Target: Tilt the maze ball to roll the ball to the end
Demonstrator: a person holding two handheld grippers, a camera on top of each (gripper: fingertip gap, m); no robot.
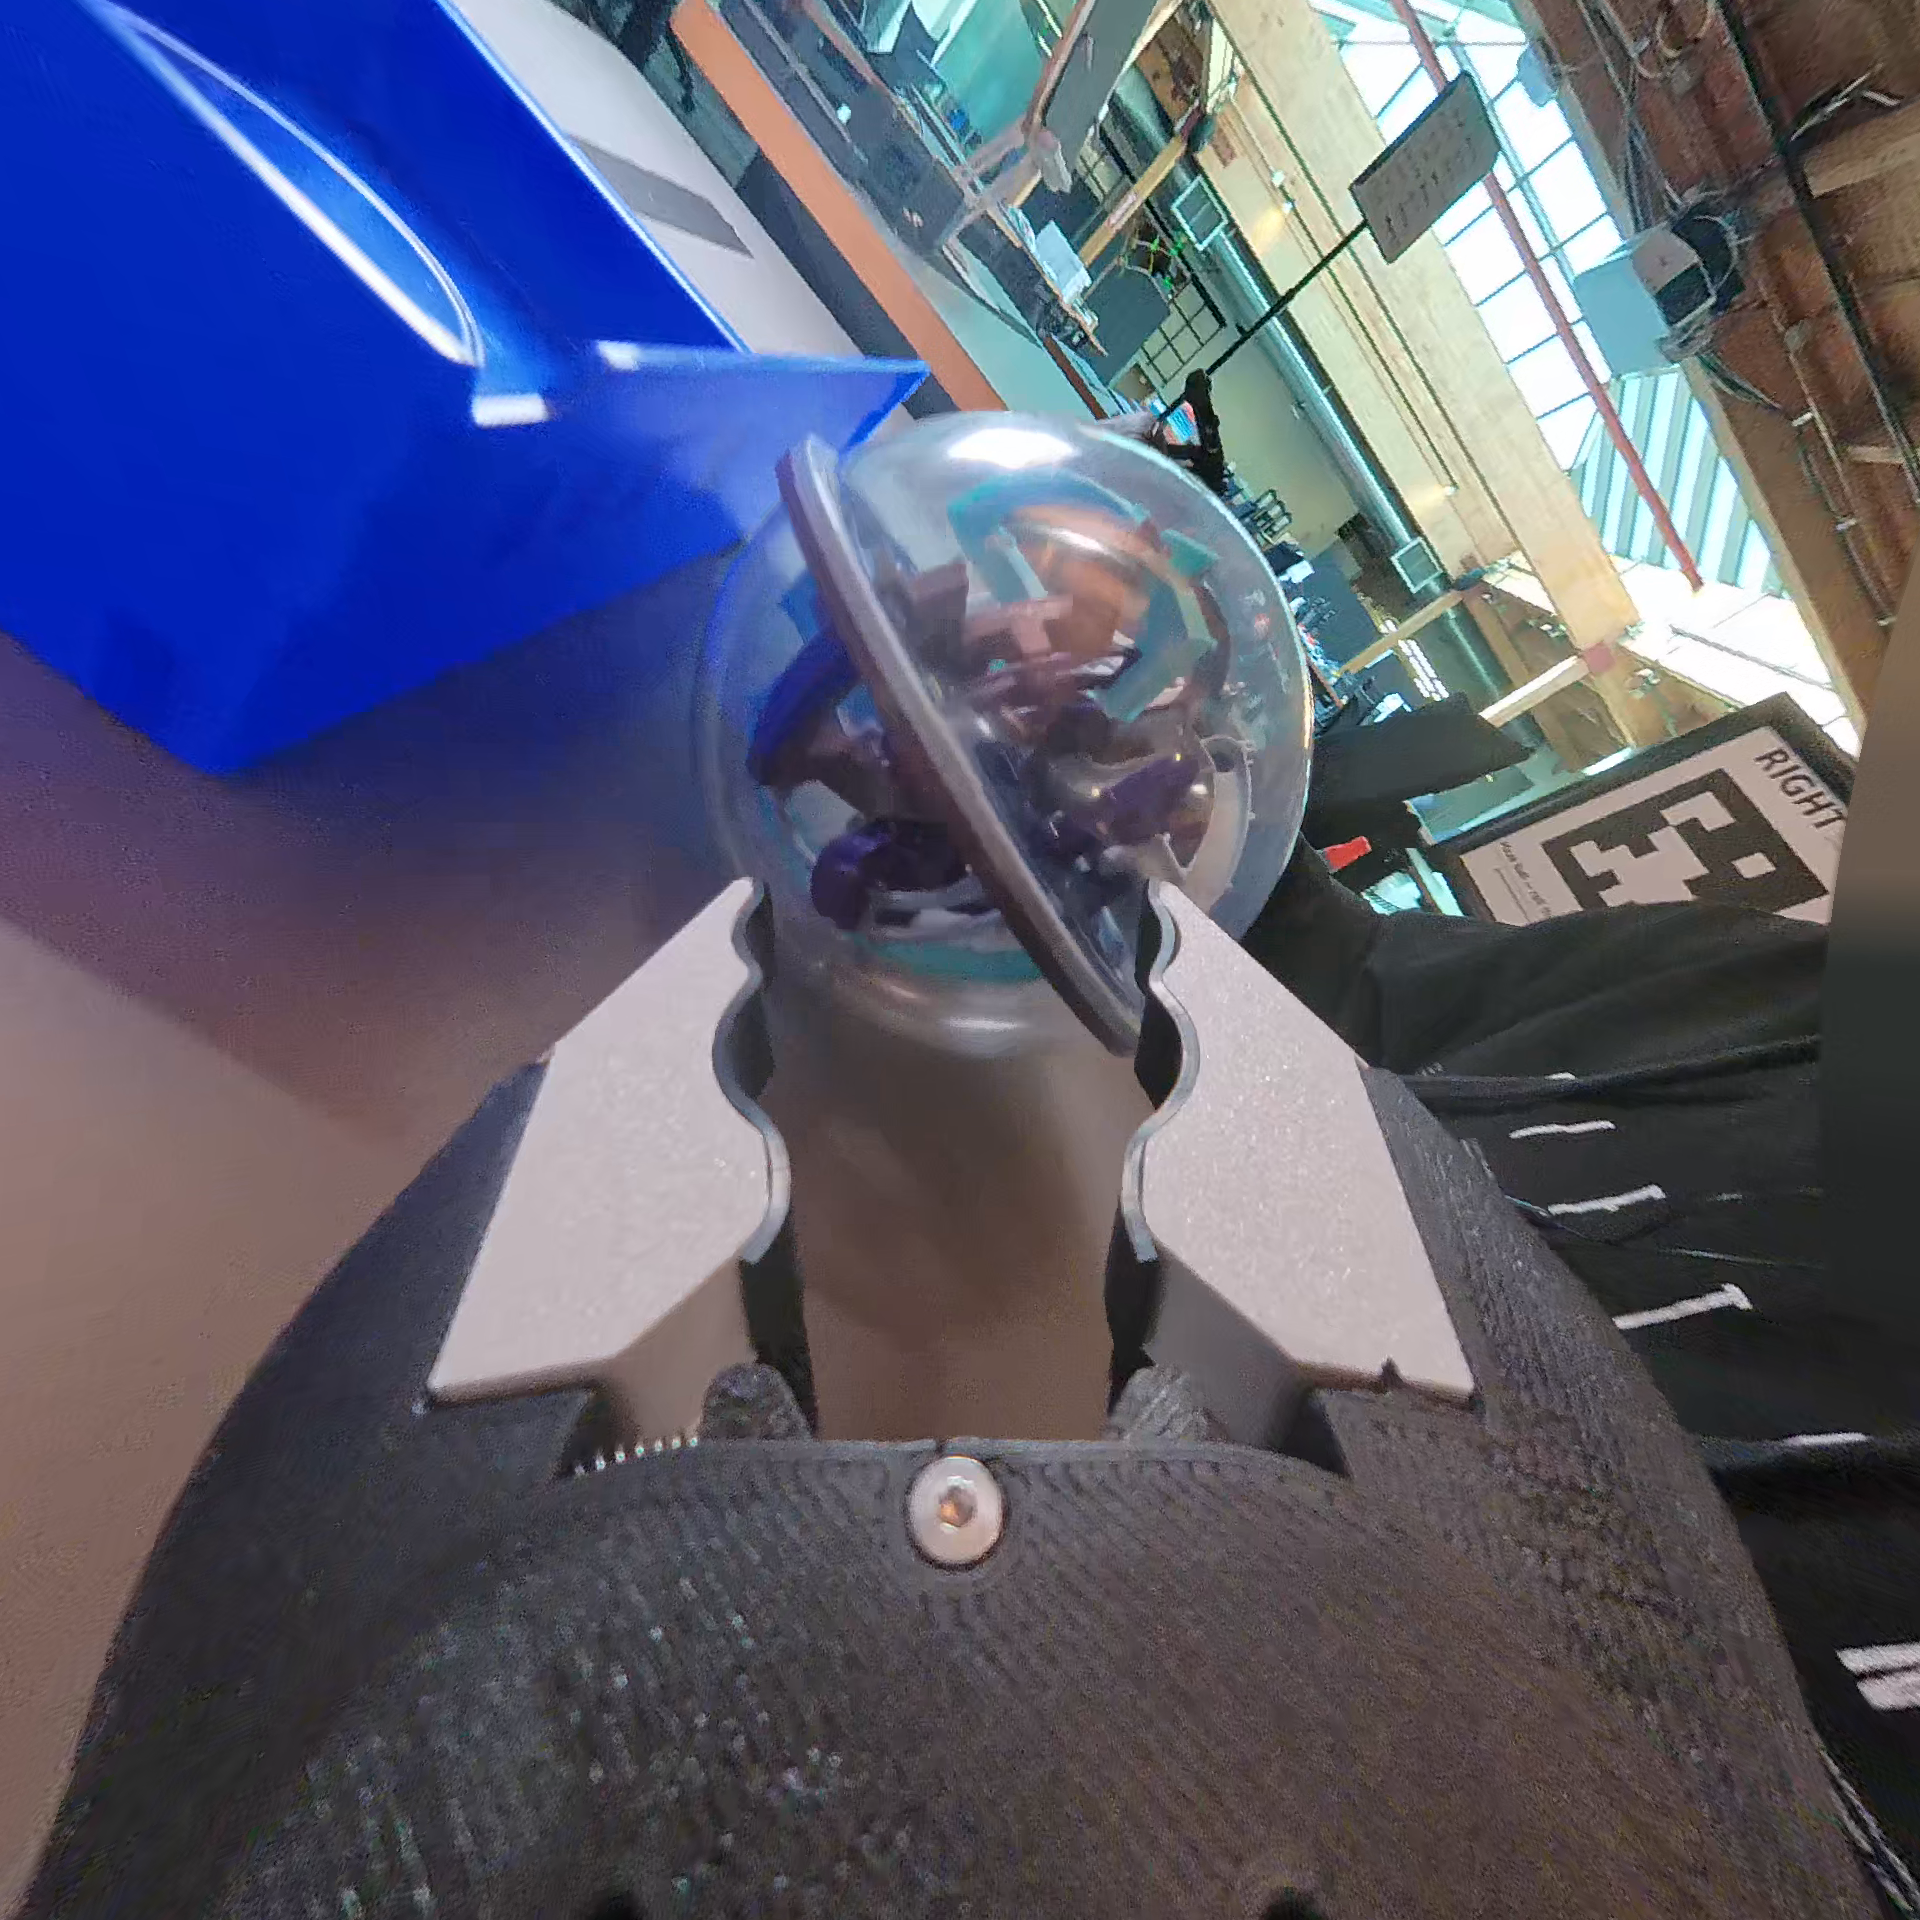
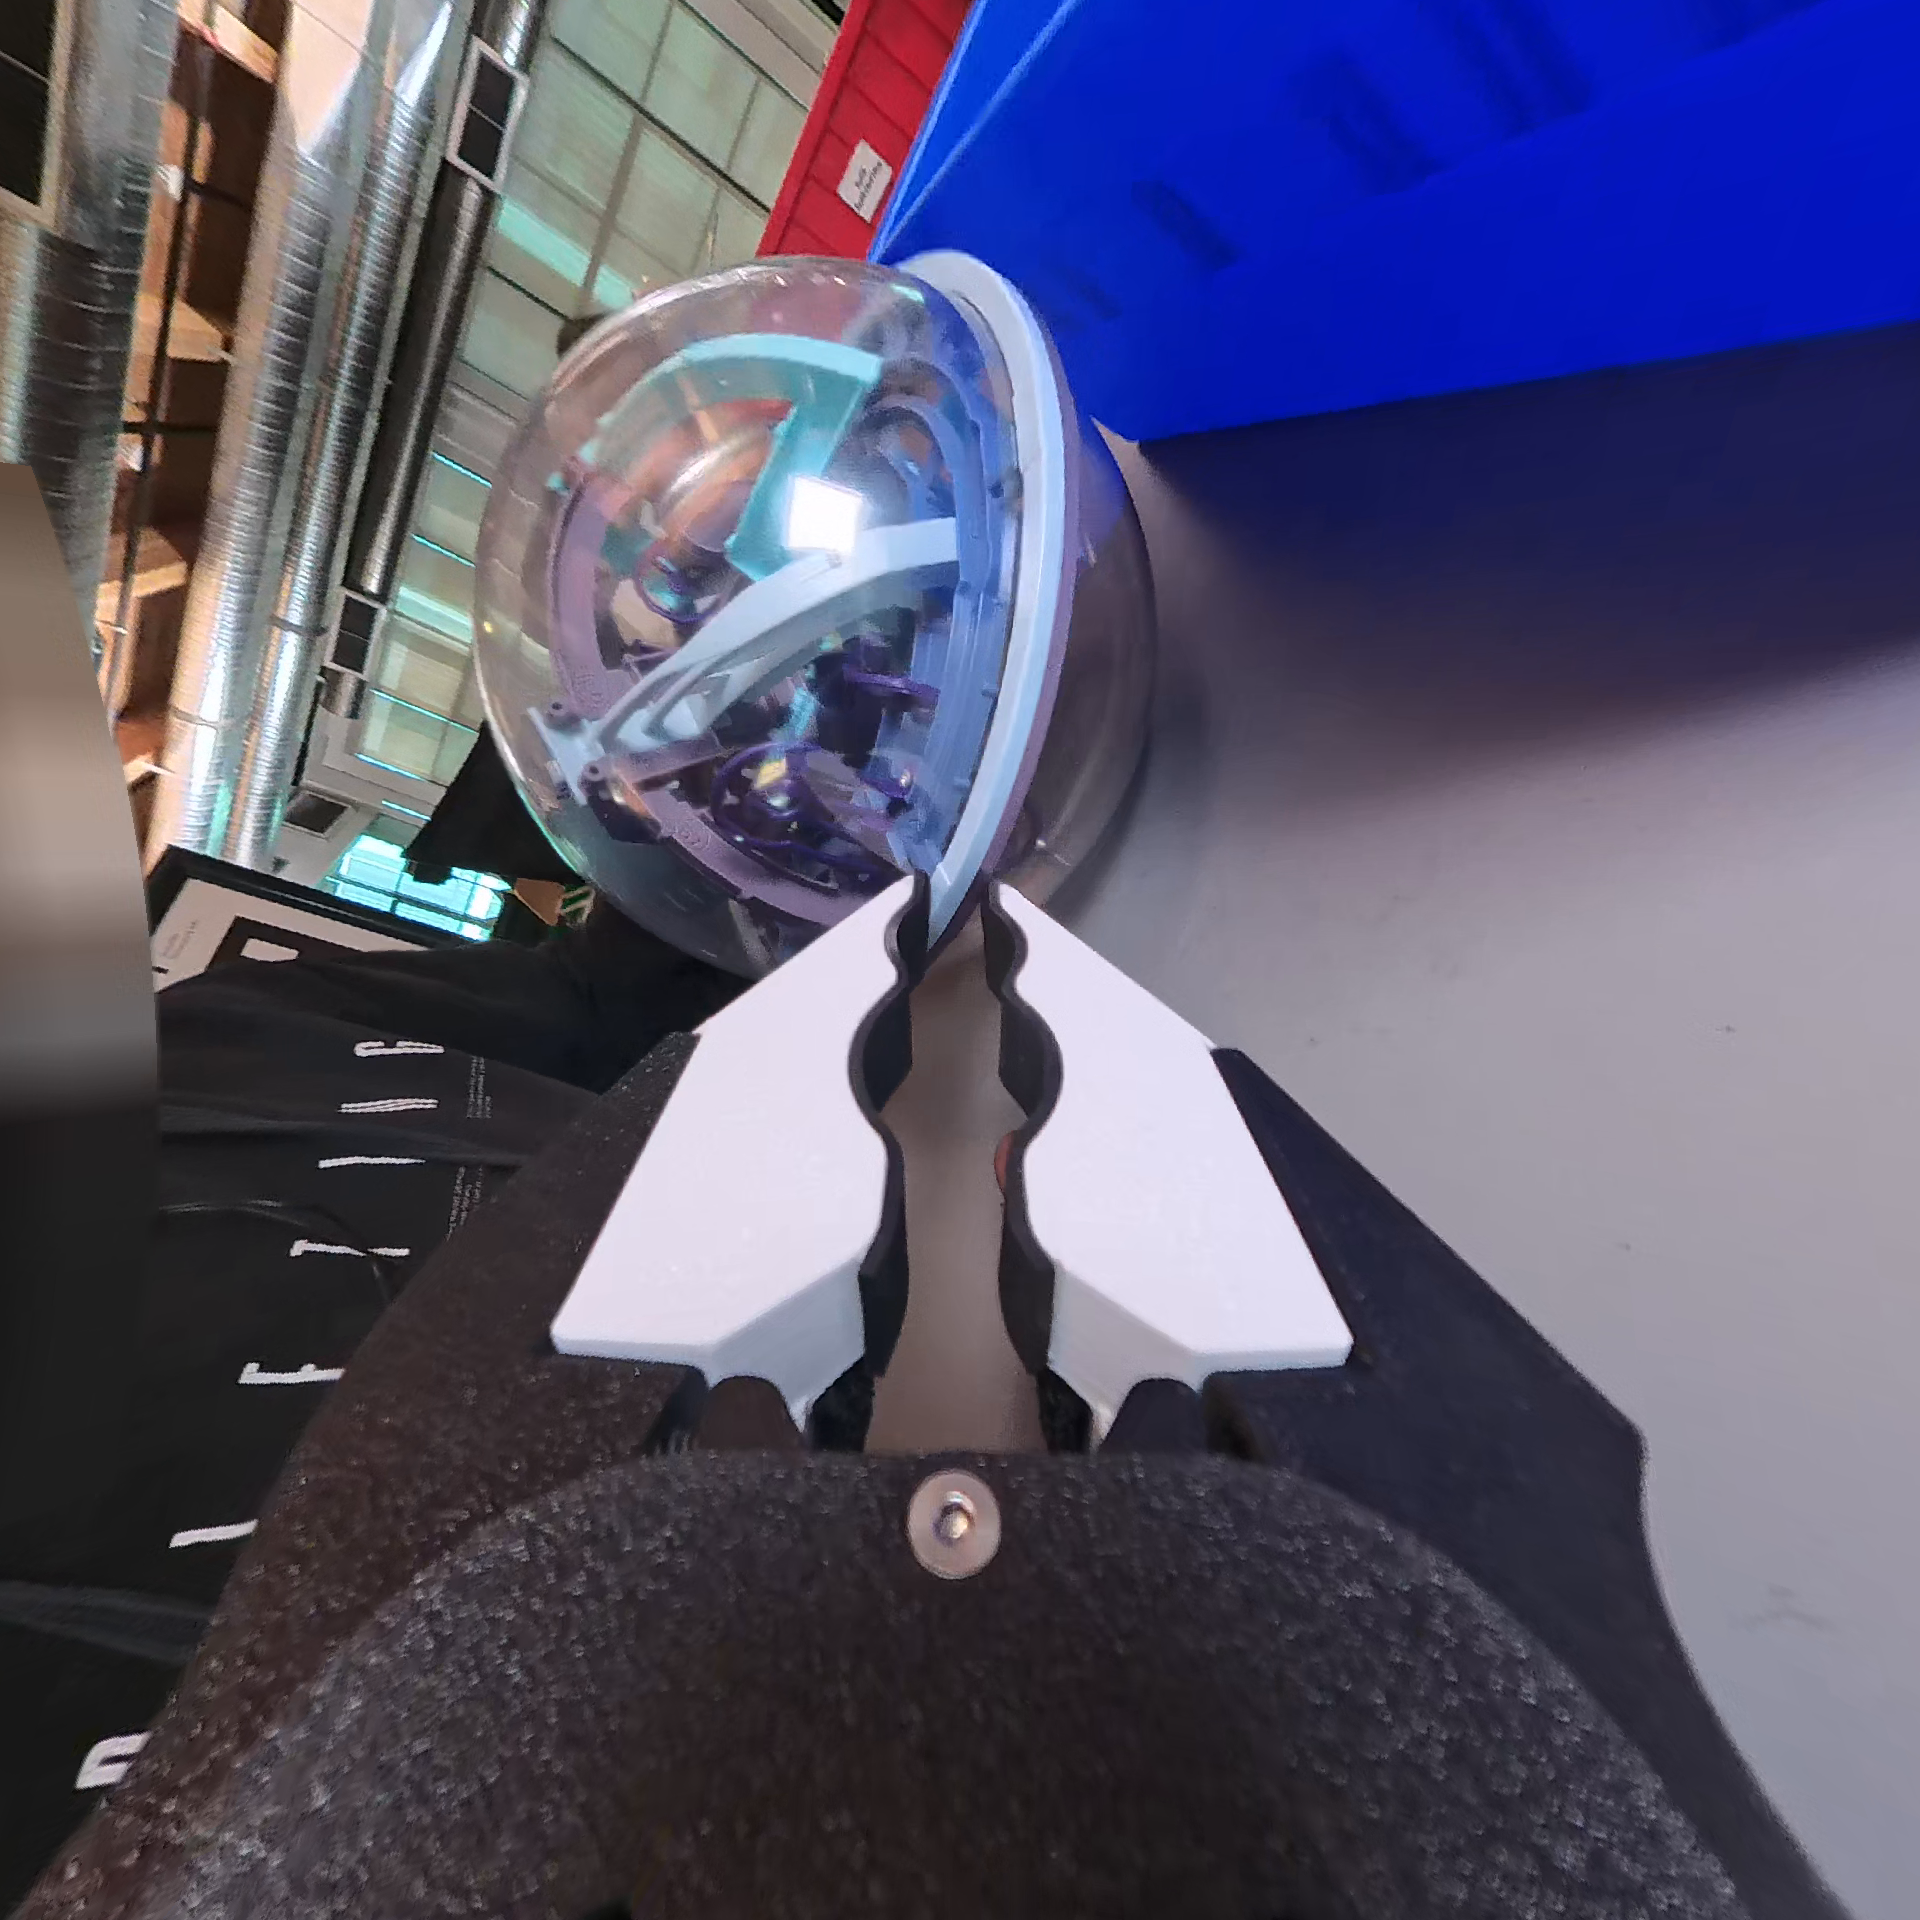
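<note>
Grey tabletop (image 2: 1558,935), blue bin (image 2: 1455,208) behind; left hand-held gripper (image 1: 951,935) cradling maze ball (image 1: 997,717), right hand-held gripper (image 2: 951,914) pinching its rim

Left gripper (image 1: 951,935): fingers spread wide, tips against the maze ball (image 1: 1003,727).
Right gripper (image 2: 951,904): fingers nearly closed, pinching the ball's rim.

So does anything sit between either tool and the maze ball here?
Nothing visible does. The right tool is pinched on the maze ball's pale equator rim, and the left tool has its fingers against the sphere's lower part. The blue bin lies behind.
</note>
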